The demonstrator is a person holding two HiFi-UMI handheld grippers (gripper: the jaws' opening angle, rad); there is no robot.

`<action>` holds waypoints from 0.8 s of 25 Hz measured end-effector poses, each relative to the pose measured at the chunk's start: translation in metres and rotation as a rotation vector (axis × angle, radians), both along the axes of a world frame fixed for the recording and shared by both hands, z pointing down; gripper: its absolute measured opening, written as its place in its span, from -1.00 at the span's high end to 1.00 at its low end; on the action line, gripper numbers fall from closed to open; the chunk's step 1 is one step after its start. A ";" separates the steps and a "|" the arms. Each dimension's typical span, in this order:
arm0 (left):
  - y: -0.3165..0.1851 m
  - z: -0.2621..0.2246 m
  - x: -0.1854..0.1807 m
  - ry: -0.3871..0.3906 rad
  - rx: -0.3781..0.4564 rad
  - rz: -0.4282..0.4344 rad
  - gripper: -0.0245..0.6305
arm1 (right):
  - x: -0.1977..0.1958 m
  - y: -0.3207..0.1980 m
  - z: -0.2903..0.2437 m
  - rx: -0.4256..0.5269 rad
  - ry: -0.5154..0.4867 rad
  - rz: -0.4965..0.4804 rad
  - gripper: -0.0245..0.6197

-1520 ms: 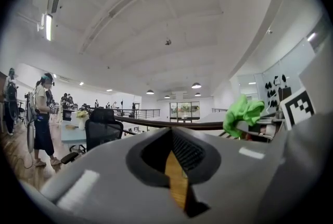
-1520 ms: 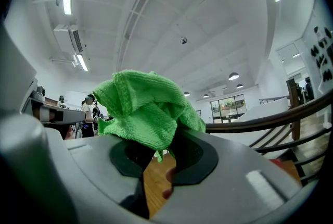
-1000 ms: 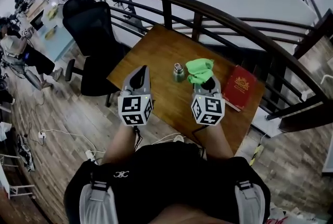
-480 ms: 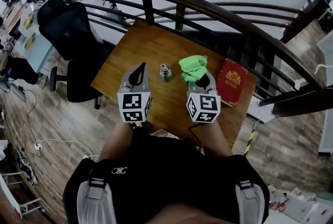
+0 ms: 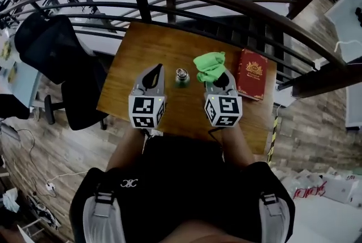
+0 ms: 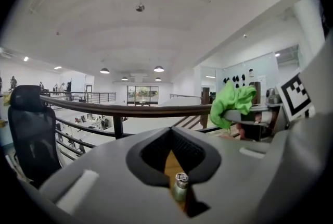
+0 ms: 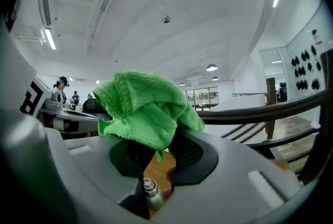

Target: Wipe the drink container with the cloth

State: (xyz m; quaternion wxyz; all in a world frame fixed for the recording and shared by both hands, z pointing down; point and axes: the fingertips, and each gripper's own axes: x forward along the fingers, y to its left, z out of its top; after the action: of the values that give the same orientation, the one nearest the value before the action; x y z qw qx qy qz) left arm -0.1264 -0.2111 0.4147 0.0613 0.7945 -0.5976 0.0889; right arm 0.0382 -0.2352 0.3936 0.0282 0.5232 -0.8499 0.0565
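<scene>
Head view shows the drink container (image 5: 181, 77) upright midway across the counter (image 5: 141, 50), long axis vertical, cap up. Pressed together, the left hand-held gripper (image 5: 156, 70) holds nothing; the right hand-held gripper (image 5: 223, 77) pinches the green cloth (image 5: 209, 65).

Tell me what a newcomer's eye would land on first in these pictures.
The bright green cloth stands out first, bunched in the jaws of the right gripper above the wooden table. Next comes the small metal drink container, upright on the table between the two grippers, with the left gripper shut and empty beside it. A red book lies near the table's right edge.
</scene>
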 end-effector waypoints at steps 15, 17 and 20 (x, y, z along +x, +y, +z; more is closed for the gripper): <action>-0.012 0.072 0.009 0.002 -0.200 0.247 0.66 | -0.002 0.015 0.019 -0.047 0.035 0.141 0.68; -0.011 0.085 0.017 -0.023 -0.234 0.286 0.59 | 0.002 0.017 0.021 -0.055 0.035 0.150 0.68; -0.010 0.102 0.031 -0.058 -0.274 0.350 0.55 | 0.009 0.021 0.024 -0.067 0.032 0.164 0.68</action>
State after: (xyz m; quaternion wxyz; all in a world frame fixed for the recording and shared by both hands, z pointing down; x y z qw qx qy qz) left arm -0.0952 -0.2209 0.5170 0.1350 0.8674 -0.4347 0.2010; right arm 0.0470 -0.2138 0.4176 0.0546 0.5907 -0.8012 0.0787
